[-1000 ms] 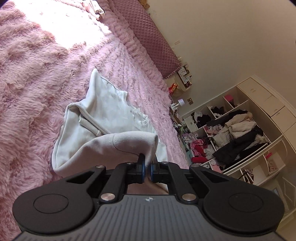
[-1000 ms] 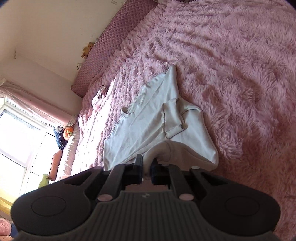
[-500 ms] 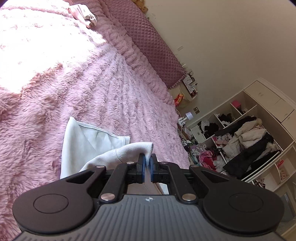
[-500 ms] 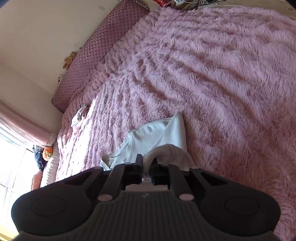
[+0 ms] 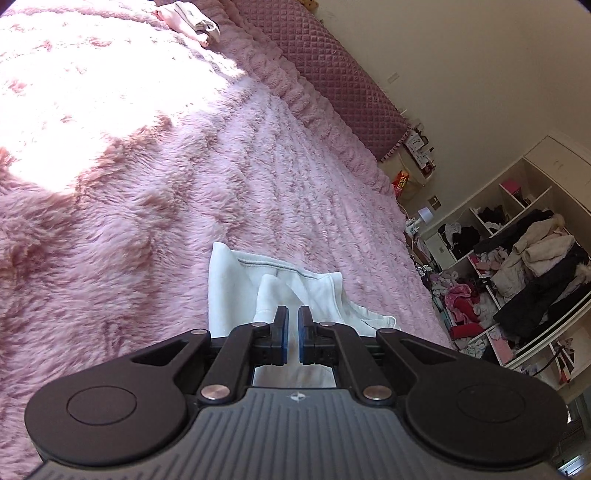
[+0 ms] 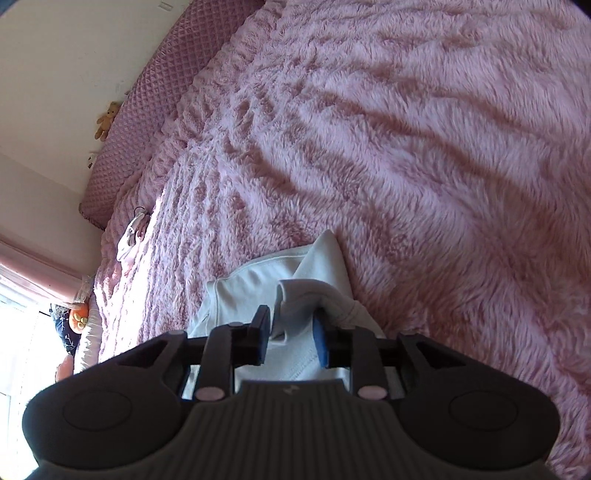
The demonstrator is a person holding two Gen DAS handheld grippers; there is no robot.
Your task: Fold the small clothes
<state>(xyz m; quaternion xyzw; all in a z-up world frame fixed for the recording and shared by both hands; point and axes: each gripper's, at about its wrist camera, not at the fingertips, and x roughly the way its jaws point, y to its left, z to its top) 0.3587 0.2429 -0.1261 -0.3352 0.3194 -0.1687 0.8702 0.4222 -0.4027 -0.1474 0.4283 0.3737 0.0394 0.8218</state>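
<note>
Left gripper [image 5: 291, 314]: blue-padded jaws stand almost together with a thin slit between them; white cloth shows behind and below the tips, but nothing is visibly pinched in the slit, so I read it as closed and empty. Right gripper [image 6: 291, 325]: jaws are opening, with a clear gap; a soft fold of the white garment [image 6: 258, 291] lies in that gap, and the pads do not press on it. The garment is a small pale top, bunched and partly folded, lying on the pink fluffy bedspread [image 6: 424, 147] directly under and just ahead of both grippers; a stitched hem edge and a pointed corner face away from the tools. In the left wrist view the same garment [image 5: 236, 280] shows a doubled layer near the jaws. Beyond it, a quilted mauve headboard cushion [image 5: 325, 70] runs along the wall. A second small pink item [image 5: 192, 18] lies near the cushion, well apart from the garment. Open shelves stuffed with clothes [image 5: 517, 273] stand at far right.
</note>
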